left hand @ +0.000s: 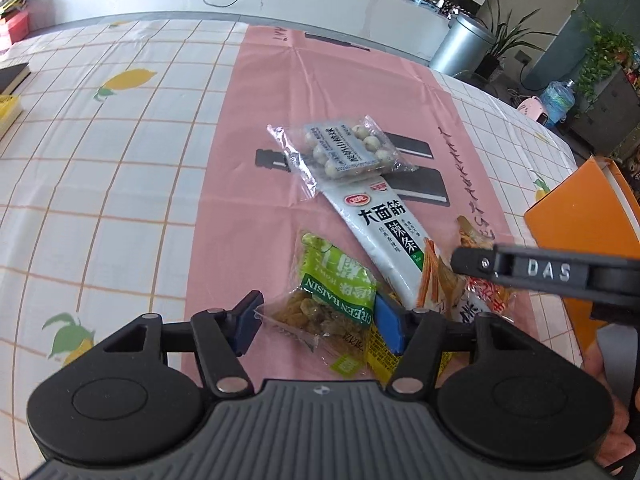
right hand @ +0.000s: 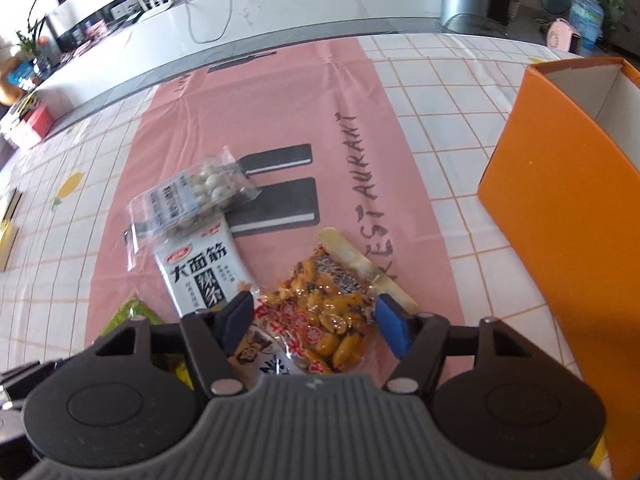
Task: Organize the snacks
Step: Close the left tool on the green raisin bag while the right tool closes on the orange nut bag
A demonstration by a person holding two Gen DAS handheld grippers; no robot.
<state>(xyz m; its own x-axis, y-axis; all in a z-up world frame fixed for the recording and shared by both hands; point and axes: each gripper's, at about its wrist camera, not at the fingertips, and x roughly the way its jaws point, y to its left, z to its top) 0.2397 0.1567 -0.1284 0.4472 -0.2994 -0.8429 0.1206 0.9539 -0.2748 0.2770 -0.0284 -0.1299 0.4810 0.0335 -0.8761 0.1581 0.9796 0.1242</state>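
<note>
Snack packs lie on the pink cloth. A green raisin pack (left hand: 332, 304) lies between the open pads of my left gripper (left hand: 318, 320). A white gluten-strip pack (left hand: 380, 236) lies beyond it, also in the right wrist view (right hand: 204, 272), with a clear pack of white balls (left hand: 344, 150) resting on its far end (right hand: 192, 198). My right gripper (right hand: 312, 322) is open around an orange peanut pack (right hand: 320, 316); its finger (left hand: 520, 268) crosses the left wrist view. An open orange box (right hand: 560, 216) stands at the right.
A yellow pack (left hand: 378, 354) lies under the raisin pack. The checked lemon tablecloth (left hand: 100, 180) surrounds the pink cloth. A dark book (left hand: 12, 78) and a yellow object lie at the far left. A white counter and a metal bin (left hand: 460, 46) stand beyond the table.
</note>
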